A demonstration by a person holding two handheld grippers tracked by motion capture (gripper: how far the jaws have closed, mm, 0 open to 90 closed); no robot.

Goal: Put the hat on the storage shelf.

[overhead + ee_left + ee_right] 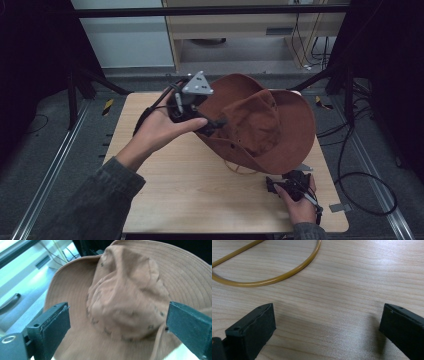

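High view: floppy brown cloth hat [260,125]

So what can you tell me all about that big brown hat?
The hat is a reddish-brown, wide-brimmed one that looks like soft cloth, with rings of stitching on the brim and small eyelets in its dented, crumpled crown. It sits tilted on the wooden table, its far brim raised. A yellowish cord loops out from under its near edge. The left gripper, jaws open, is right at the near brim.
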